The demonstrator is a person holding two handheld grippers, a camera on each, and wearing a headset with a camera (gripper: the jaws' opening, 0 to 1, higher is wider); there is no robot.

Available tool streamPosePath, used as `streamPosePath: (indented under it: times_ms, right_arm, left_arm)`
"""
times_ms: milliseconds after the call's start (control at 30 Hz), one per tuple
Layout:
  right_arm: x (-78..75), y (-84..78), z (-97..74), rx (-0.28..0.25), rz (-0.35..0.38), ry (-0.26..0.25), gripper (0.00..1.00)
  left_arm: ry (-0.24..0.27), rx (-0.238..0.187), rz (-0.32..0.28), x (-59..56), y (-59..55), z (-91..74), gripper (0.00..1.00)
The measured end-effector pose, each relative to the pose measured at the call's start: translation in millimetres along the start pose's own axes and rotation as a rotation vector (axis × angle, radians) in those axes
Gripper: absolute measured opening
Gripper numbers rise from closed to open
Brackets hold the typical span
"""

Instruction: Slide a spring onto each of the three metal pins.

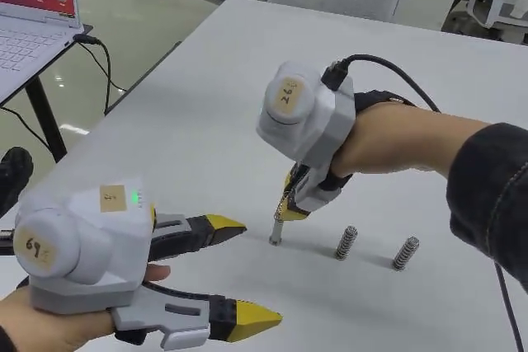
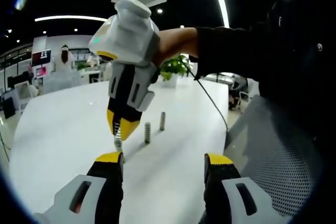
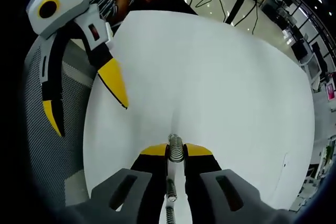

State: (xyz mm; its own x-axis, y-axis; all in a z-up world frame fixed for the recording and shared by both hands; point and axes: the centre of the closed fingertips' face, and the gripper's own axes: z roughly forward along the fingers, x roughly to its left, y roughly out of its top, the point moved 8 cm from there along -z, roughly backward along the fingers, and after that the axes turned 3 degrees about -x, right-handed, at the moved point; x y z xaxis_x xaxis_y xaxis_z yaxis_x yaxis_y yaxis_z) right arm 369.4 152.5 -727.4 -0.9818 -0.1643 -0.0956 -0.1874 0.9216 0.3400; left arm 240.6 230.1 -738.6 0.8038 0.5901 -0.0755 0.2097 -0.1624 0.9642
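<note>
Right gripper (image 1: pixel 290 204) is clenched on a spring (image 3: pixel 177 150), held upright over the end pin (image 1: pixel 275 235) on the table (image 1: pixel 206 105). Middle spring (image 1: pixel 346 242) and far spring (image 1: pixel 405 253) are stood upright alongside. Left gripper (image 1: pixel 262 270) is held nearby, jaws spread wide.

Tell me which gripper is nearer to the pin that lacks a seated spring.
Right. The right gripper is directly above the pin, shut on a spring it holds over it. The left gripper sits apart from the pin, open, nearer the person.
</note>
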Motion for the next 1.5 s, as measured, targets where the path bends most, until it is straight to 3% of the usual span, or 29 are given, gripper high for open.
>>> streamPosePath:
  times_ms: [167, 300, 600, 1033, 1333, 1500]
  right_arm:
    - [-3.8, 2.1, 6.1, -0.002, 0.020, 0.019, 0.08]
    - [-2.8, -3.3, 17.8, 0.052, 0.003, 0.029, 0.08]
    - [1.7, -4.7, 29.6, 0.081, -0.009, 0.048, 0.08]
    - [5.2, -12.4, 44.7, 0.088, 0.008, 0.059, 0.08]
    - [5.3, -15.1, 45.7, 0.074, 0.012, 0.055, 0.09]
    - [5.5, -18.0, 45.0, 0.072, 0.012, 0.047, 0.16]
  left_arm:
    - [-0.002, 0.002, -0.003, 0.0, -0.8, 0.2, 0.57]
    - [-0.005, 0.004, -0.002, -0.3, -1.3, 0.5, 0.56]
    - [-0.005, 0.003, -0.006, 0.0, -2.0, 0.5, 0.56]
    - [-0.006, 0.006, -0.009, -0.6, -2.8, 1.0, 0.55]
    - [-0.008, 0.013, -0.010, -1.3, -3.2, 1.5, 0.55]
    - [-0.010, 0.017, -0.008, -1.8, -3.2, 1.8, 0.55]
